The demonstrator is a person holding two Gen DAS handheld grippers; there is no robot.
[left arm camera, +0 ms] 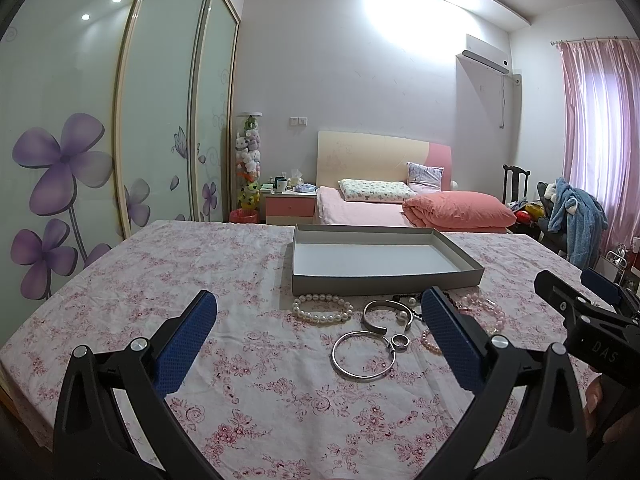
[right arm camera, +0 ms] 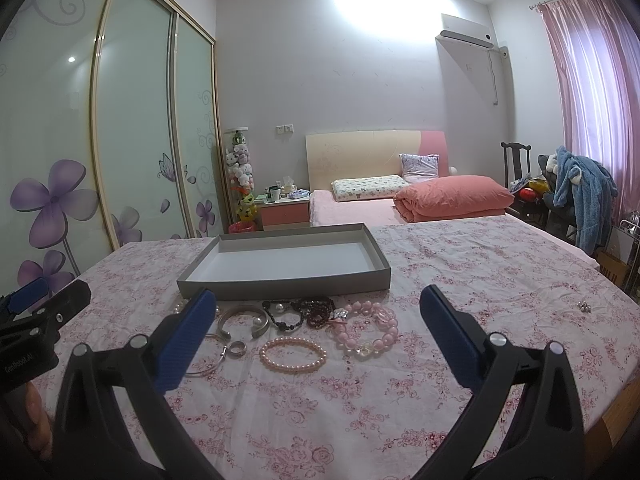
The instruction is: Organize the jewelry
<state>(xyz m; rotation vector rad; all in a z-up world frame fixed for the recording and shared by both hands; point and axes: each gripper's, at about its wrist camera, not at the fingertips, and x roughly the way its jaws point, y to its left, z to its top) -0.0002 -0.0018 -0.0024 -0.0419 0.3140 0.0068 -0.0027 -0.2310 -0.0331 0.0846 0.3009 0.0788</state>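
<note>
I hold both grippers, left (left arm camera: 318, 312) and right (right arm camera: 318, 312), spread wide over the cloth (right arm camera: 460, 264). Bracelets (right arm camera: 293, 354) lie just before the grey tray (right arm camera: 280, 280).

The right gripper (right arm camera: 318, 312) fills the bottom of the frame, its blue-padded jaws wide apart over a floral tablecloth (right arm camera: 480, 272). Between them, mid-frame, lie a pink bead bracelet (right arm camera: 370, 334), a small pearl bracelet (right arm camera: 293, 355), dark beads (right arm camera: 316, 308) and a silver cuff (right arm camera: 244, 320). Just behind sits a grey tray (right arm camera: 280, 282). The left gripper (right arm camera: 44, 300) shows at the left edge.
</note>
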